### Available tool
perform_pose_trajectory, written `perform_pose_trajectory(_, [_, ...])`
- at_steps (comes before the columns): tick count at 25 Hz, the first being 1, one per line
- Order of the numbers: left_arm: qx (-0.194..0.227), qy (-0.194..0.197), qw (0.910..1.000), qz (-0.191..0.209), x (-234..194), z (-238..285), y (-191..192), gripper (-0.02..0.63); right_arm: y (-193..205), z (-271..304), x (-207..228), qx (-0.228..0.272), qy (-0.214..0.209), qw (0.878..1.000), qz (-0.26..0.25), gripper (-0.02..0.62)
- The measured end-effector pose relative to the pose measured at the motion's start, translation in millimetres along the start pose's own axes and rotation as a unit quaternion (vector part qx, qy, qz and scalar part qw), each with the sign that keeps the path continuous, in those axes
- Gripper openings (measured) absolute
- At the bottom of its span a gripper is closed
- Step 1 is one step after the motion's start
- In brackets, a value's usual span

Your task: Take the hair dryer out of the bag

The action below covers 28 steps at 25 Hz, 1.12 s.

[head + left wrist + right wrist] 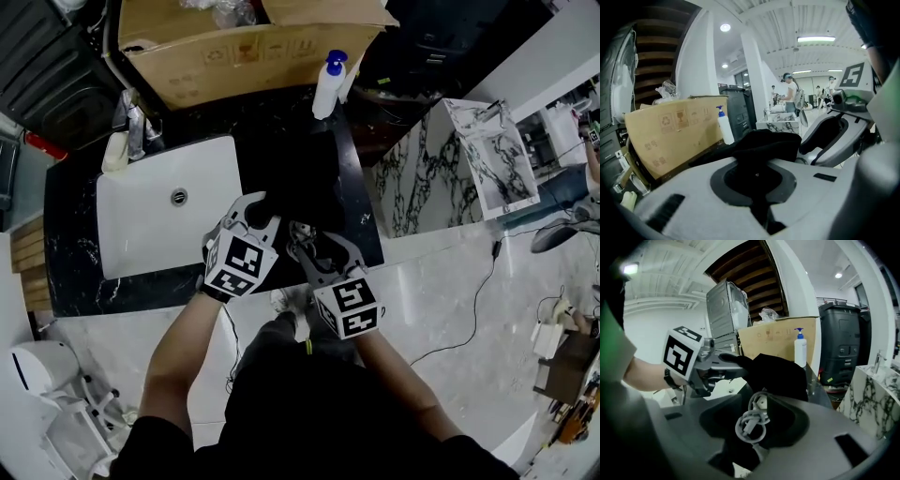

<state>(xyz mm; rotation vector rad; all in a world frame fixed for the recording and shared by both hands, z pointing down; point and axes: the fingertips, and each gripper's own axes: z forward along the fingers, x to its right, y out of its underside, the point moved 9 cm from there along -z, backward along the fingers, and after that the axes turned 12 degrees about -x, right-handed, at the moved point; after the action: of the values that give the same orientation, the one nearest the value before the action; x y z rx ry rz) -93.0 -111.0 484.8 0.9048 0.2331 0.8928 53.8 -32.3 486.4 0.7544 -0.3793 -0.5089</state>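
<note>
Black cloth of the bag (302, 183) sat bunched on the dark counter (75, 272), just beside the white sink (150, 220). The left gripper (260, 208) had its jaws pressed together on the edge of the bag. The right gripper (302, 236) had its jaws apart. A coiled grey cord (751, 420), likely the hair dryer's, lay between them at the mouth of the bag, not pinched. It looked like the taking-out step had only just begun. Next, the right gripper would likely need to reach deeper and grab the hair dryer's body while the left one held the bag down. The hair dryer itself was hidden inside the bag, and only the cord showed. Which way it lay in there could not be told.
</note>
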Motion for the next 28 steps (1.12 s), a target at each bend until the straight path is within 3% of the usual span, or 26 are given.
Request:
perform_pose_trajectory(4, [-0.001, 0.001, 0.9999, -0.013, -1, -4, -4, 0.022, -11, 17, 2, -0.001, 0.051, 0.998, 0.027, 0.178])
perform_pose_trajectory(8, [-0.001, 0.029, 0.9988, -0.04, 0, -10, -11, 0.021, -18, 33, 8, -0.021, 0.086, 0.994, 0.058, 0.203])
perform_pose_trajectory(15, [0.008, 0.061, 0.9973, -0.039, 9, -22, -17, 0.021, -25, 55, 12, -0.062, 0.106, 0.991, 0.06, 0.267])
perform_pose_trajectory(23, [0.039, 0.013, 0.9972, -0.062, -2, -31, -10, 0.021, -31, 63, 15, -0.124, 0.1, 0.987, 0.026, 0.268])
perform_pose_trajectory(28, [0.044, 0.019, 0.9963, -0.072, 4, -27, -3, 0.021, -34, 66, 21, -0.164, 0.102, 0.981, 0.006, 0.269])
